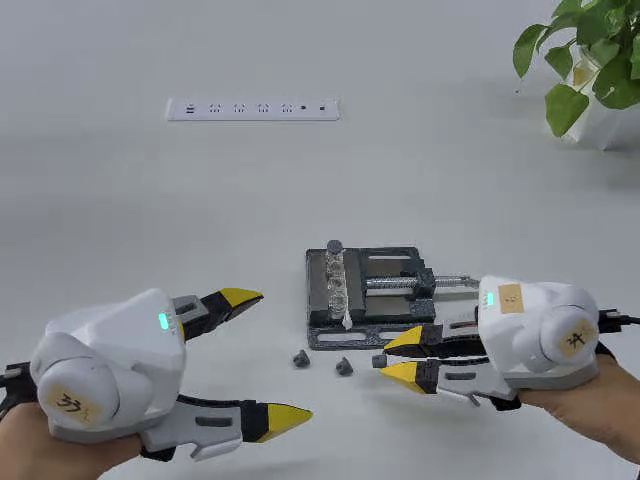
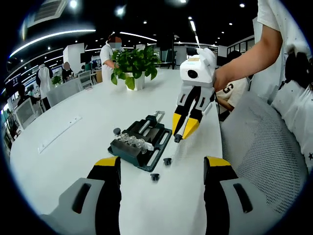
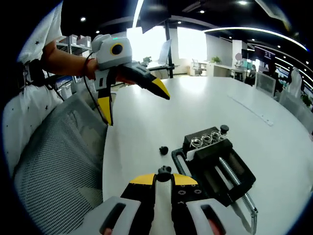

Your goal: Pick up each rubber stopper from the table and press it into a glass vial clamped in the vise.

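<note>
A black vise [image 1: 385,262] [image 2: 157,129] [image 3: 230,171] on the white table clamps a row of glass vials [image 1: 338,288] [image 2: 131,142] [image 3: 205,139]. The far vial carries a dark stopper [image 1: 335,246] [image 2: 117,131] [image 3: 224,129]. Two loose grey stoppers [image 1: 300,357] [image 1: 344,367] [image 2: 167,160] lie in front of the vise. My right gripper [image 1: 402,357] [image 2: 184,131] [image 3: 164,180] hovers just right of them, shut on a small stopper [image 1: 380,361] [image 3: 164,170] at its tips. My left gripper [image 1: 268,355] [image 2: 162,169] [image 3: 137,106] is open wide and empty, left of the loose stoppers.
A white power strip [image 1: 252,108] lies at the back of the table. A potted plant [image 1: 590,60] [image 2: 134,61] stands at the far right corner. A mesh chair [image 3: 54,161] sits beside the table edge. People stand in the background of the left gripper view.
</note>
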Motion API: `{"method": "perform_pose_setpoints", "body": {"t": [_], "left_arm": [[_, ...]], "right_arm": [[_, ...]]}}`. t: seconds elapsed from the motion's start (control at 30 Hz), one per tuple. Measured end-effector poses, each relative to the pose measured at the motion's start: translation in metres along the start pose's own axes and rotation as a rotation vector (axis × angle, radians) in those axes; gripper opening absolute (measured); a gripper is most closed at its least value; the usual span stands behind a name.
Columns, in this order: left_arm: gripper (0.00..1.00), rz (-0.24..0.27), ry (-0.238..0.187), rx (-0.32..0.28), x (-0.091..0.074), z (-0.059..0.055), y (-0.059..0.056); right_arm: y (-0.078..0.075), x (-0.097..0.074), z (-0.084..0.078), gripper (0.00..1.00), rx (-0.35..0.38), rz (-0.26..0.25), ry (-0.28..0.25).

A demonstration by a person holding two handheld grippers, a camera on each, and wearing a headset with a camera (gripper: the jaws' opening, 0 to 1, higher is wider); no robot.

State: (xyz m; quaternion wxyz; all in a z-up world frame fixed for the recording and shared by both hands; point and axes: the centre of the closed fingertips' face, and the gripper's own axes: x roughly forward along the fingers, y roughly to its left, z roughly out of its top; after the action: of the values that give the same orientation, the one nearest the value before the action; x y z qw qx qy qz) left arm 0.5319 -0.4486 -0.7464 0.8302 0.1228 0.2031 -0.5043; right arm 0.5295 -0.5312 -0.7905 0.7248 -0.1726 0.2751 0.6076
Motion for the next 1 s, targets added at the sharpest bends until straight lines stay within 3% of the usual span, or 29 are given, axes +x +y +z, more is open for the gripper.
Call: {"method": "perform_pose_setpoints", "body": {"t": [0.1,0.43,0.7,0.83,1.0], "left_arm": [[0.61,-0.017,-0.025,0.014,0.000,0.013,-0.005],[0.40,-0.101,-0.119,0.019,-0.008,0.061,-0.026],[0.26,-0.152,-0.177,0.033,-0.017,0.090,-0.037],[0.17,-0.164,-0.188,0.039,-0.021,0.096,-0.039],[0.14,-0.174,-0.208,0.029,-0.023,0.104,-0.042]], "right_arm": [[0.007,-0.013,0.027,0.06,0.011,0.013,-0.074],[0.029,-0.044,0.086,0.06,0.011,0.051,-0.201],[0.042,-0.057,0.115,0.06,0.028,0.094,-0.278],[0.047,-0.060,0.122,0.06,0.031,0.114,-0.299],[0.051,-0.062,0.127,0.06,0.022,0.119,-0.309]]}}
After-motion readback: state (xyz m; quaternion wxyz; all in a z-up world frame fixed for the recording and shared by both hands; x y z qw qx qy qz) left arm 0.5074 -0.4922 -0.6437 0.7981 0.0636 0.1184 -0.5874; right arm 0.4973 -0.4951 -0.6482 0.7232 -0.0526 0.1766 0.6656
